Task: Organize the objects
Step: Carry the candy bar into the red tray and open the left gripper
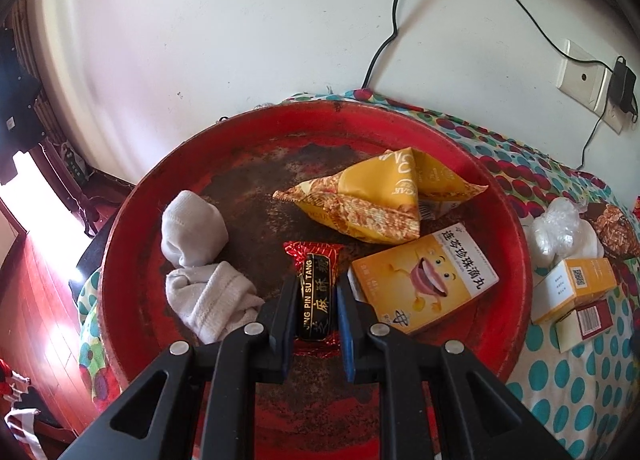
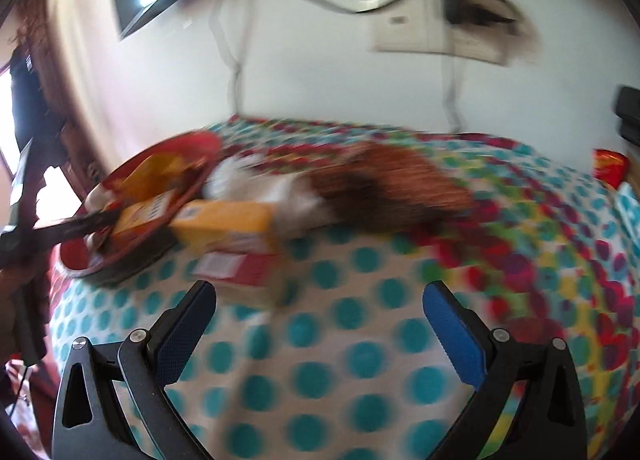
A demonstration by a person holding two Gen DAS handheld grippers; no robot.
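Looking along the left gripper (image 1: 316,304) first: pinched tight on a red and black candy bar (image 1: 315,292), blue pads (image 1: 346,336) pressing both its long sides. Held over the round red tray (image 1: 132,260), above its worn brown middle. Lying in the tray too: a balled white sock (image 1: 192,232) at the left, with a second white sock (image 1: 212,300) just below and touching it. Farther back, a puffy yellow snack bag (image 1: 380,199). Just right of the candy bar, a flat orange box with a smiling face (image 1: 428,280), one corner close by the right pad. Outside the tray, on the spotty bedspread (image 1: 576,388): a crumpled clear plastic bag (image 1: 560,227), an orange and white box (image 1: 572,288) and a red and white box (image 1: 584,320) touching it in front. Up on the white wall, a wall socket (image 1: 584,79) with a black plug and cables.

Now the right wrist view, all blurry. Right gripper (image 2: 320,324) spread wide, nothing between its fingers, hovering over the same spotty bedspread. Tray far off at the left edge, orange box and red box beside it, closer in. Something brown and white past the boxes, too smeared to name.
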